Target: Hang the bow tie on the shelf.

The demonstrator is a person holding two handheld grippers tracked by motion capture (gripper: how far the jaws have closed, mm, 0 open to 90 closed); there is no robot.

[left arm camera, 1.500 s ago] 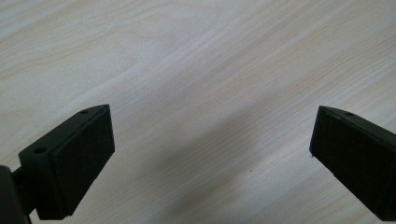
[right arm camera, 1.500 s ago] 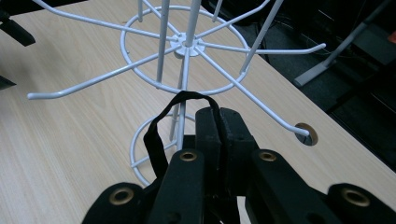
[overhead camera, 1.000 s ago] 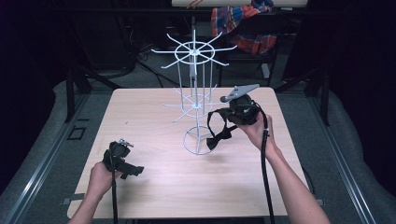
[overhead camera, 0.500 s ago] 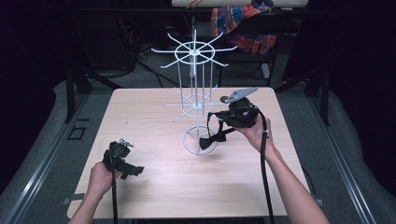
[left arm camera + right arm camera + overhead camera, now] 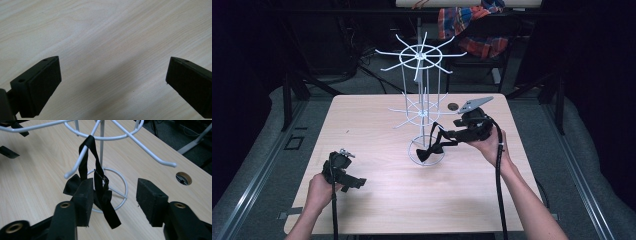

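Right gripper [image 5: 111, 195]: jaws apart, just been opening; the bow tie's strap hangs between them, pads not pressing it.
Bow tie [image 5: 100, 195]: black, its strap looped over a lower arm of the white wire rack [image 5: 422, 107], bow dangling above the rack's base ring.
Left gripper [image 5: 112, 80]: jaws wide apart, nothing between, low over the table [image 5: 377, 125] at its near left.

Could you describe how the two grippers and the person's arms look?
Both grippers, left and right, are black, each with two blocky jaws faced with flat dark pads. Brass-coloured rivets mark the jaw arms. A black cable trails from each. The right one carries a grey three-cornered plate. The forearms are bare, no sleeves visible.
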